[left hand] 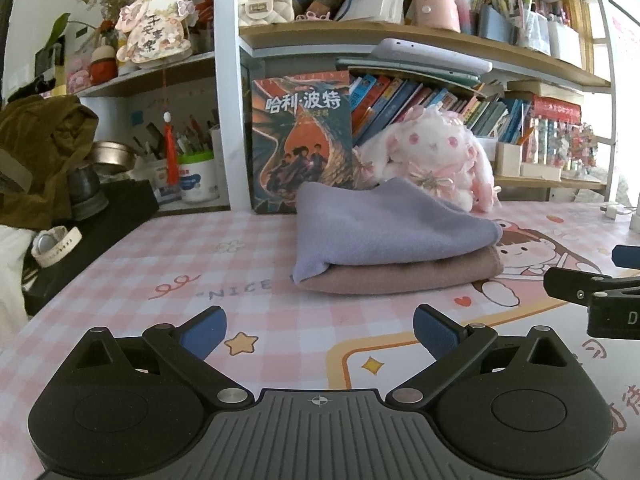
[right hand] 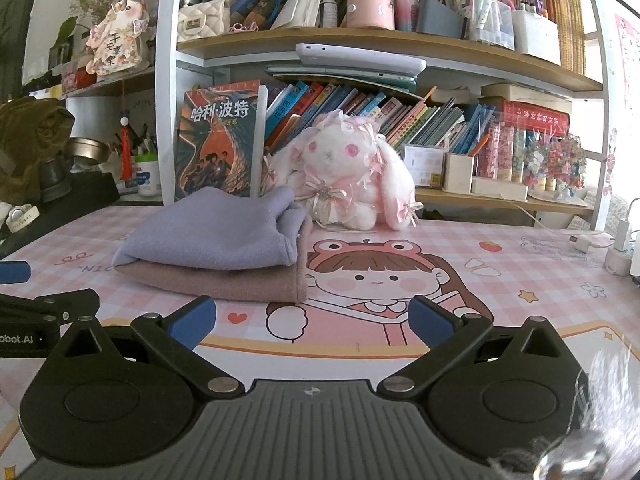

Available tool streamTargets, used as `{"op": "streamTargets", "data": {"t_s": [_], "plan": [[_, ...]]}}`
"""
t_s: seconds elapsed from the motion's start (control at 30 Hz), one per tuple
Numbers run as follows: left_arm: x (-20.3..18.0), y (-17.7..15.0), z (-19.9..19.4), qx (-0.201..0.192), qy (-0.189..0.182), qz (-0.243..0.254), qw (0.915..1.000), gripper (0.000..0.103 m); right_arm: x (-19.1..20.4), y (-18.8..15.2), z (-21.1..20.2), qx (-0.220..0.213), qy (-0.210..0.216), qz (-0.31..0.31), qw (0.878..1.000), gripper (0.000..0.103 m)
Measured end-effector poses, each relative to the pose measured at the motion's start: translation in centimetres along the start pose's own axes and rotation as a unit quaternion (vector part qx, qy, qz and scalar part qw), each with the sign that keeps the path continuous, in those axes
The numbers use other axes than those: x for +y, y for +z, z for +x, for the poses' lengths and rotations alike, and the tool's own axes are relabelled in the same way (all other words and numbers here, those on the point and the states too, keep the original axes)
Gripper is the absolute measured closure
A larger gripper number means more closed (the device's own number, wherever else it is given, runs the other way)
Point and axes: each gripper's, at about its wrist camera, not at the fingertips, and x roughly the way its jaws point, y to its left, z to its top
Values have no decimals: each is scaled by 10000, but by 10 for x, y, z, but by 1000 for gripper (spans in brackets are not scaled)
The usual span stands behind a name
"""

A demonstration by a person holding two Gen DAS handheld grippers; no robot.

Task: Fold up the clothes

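A folded lilac cloth (left hand: 384, 224) lies on top of a folded dusty-pink cloth (left hand: 404, 276) on the pink checked desk mat (left hand: 248, 264). The stack also shows in the right wrist view: lilac cloth (right hand: 216, 236), pink cloth (right hand: 224, 284). My left gripper (left hand: 320, 330) is open and empty, low over the mat in front of the stack. My right gripper (right hand: 310, 322) is open and empty, in front and to the right of the stack. Each gripper shows at the edge of the other's view.
A white and pink plush rabbit (right hand: 344, 176) sits behind the stack, next to an upright book (left hand: 302, 144). Shelves of books stand along the back. A brown garment (left hand: 40, 156) and a watch (left hand: 54, 246) lie at the left. A charger and cable (right hand: 592, 244) lie at the right.
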Motion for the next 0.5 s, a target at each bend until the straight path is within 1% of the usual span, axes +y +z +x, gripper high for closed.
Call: {"op": "streamTargets", "data": {"t_s": [0.5], "plan": [[1, 0, 1, 44, -59, -24, 10000, 2, -1, 1, 1, 19, 23, 14, 10000, 0]]}}
